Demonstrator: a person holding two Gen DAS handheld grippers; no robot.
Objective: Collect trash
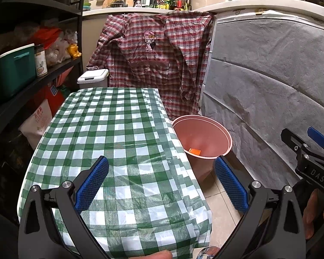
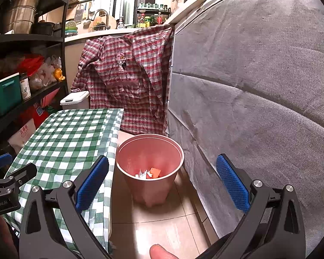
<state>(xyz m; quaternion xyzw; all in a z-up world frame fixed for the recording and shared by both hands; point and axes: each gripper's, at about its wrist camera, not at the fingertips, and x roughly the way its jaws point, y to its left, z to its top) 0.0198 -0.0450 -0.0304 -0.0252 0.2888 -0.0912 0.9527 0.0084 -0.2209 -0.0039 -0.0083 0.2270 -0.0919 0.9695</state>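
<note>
A pink bin (image 2: pixel 150 185) stands on the tiled floor, right of a table with a green checked cloth (image 1: pixel 110 133). It also shows in the left wrist view (image 1: pixel 202 139). Orange and white scraps of trash (image 2: pixel 150 173) lie at its bottom; one orange scrap (image 1: pixel 194 151) shows in the left wrist view. My right gripper (image 2: pixel 162 179) is open and empty, above and in front of the bin. My left gripper (image 1: pixel 161 181) is open and empty over the table's near right part. The right gripper's body (image 1: pixel 308 151) shows at the right edge of the left wrist view.
A grey covered panel (image 2: pixel 259 90) runs close along the right of the bin. A red plaid shirt (image 1: pixel 153 58) hangs behind the table. A black shelf with a teal box (image 1: pixel 10 73) stands at left. A white lidded bin (image 1: pixel 94 76) sits behind the table.
</note>
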